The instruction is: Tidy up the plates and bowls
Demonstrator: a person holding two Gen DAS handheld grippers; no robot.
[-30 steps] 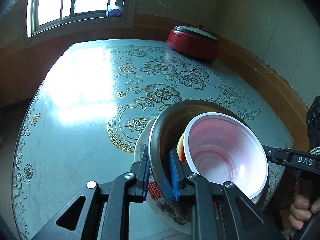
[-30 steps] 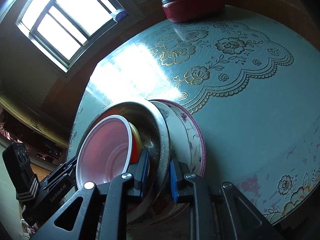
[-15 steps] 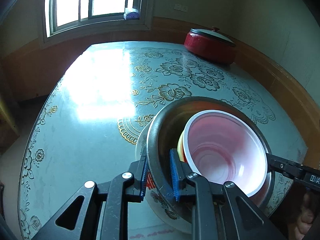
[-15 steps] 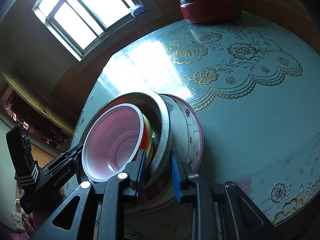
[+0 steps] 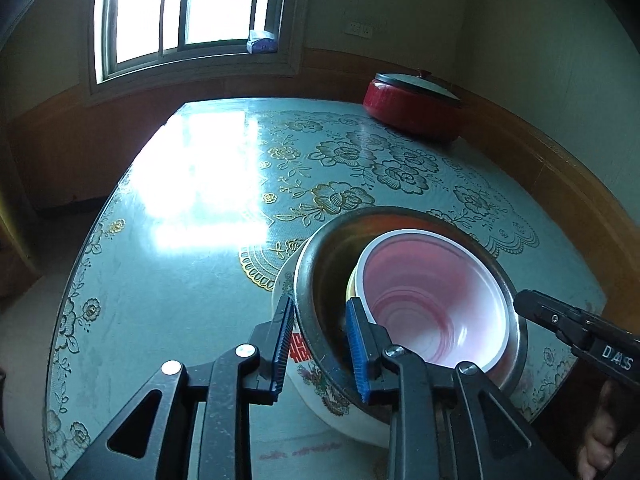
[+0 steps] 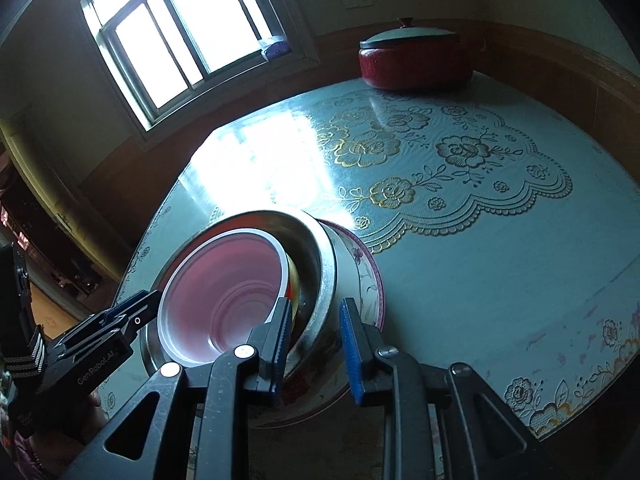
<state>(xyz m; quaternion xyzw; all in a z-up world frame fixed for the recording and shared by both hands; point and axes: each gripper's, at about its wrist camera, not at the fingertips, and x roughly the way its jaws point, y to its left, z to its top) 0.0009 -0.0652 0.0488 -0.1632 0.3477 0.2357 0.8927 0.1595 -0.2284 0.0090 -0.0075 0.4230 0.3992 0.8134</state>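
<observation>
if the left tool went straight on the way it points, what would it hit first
Most likely the metal bowl: its rim sits between the left tool's pads, which have just been opening. The pink bowl nested inside lies to the right of that line. Depth is hard to judge.

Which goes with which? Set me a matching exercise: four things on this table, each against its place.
Things:
1. pink bowl
2. steel bowl
3. red pot
4. plate

Places:
a. far side of the table, by the wall
b. at the foot of the stack, purple rim showing
c. innermost in the stack
d. around the pink bowl

Pairs: 1-c, 2-d, 3-a, 4-b
</observation>
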